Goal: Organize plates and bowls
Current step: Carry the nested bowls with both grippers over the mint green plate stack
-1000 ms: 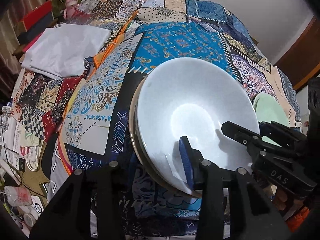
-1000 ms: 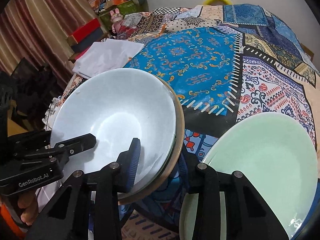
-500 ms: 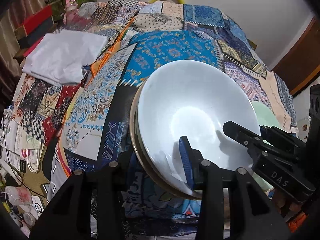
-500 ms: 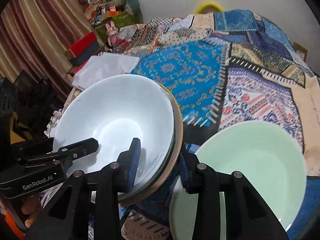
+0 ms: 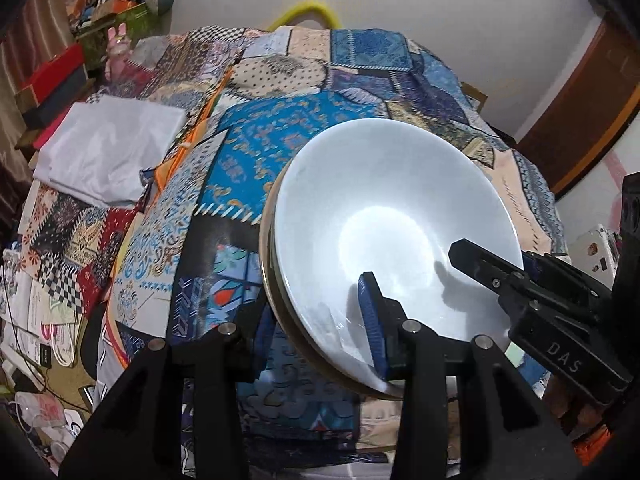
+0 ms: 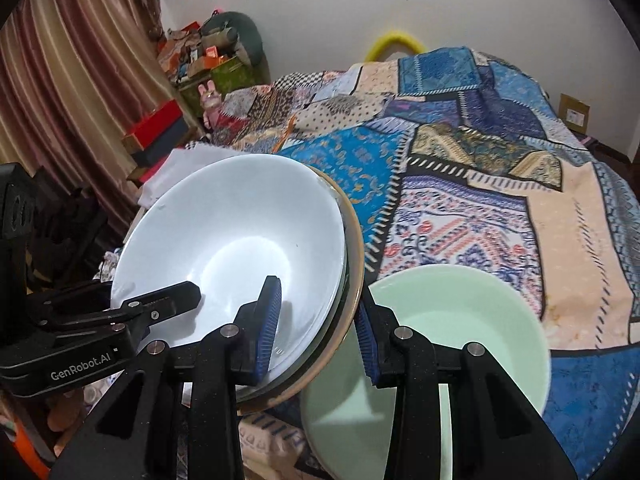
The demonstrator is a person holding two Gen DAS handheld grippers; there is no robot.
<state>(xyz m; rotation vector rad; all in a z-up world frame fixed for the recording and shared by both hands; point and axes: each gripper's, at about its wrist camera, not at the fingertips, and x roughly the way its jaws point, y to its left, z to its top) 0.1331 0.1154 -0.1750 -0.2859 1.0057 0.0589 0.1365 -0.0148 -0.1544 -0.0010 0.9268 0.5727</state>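
Patchwork bedspread (image 6: 472,208), glossy and printed in blue, cream and red panels, spread over a bed whose near edge was cut off behind the tools. Stack of dishes (image 5: 396,224) raised above it and tilted: smooth white bowl (image 6: 236,252) on top, tan rim of a plate (image 6: 357,248) peeking out beneath, the number of pieces between them hard to make out. Pale green bowl (image 6: 460,332), round and shiny, resting on the bedspread just beside the stack, its near side hidden by a black finger. Crumpled white cloth (image 5: 108,148) lying farther off, toward the cluttered boxes. Left gripper (image 5: 320,332) with jaws clenched on the stack's near rim, ribbed blue pad inside the bowl, the other finger hidden underneath. Right gripper (image 6: 316,332) likewise grasping the opposite rim, jaws narrow, one blue pad on the white inside, one against the underside.
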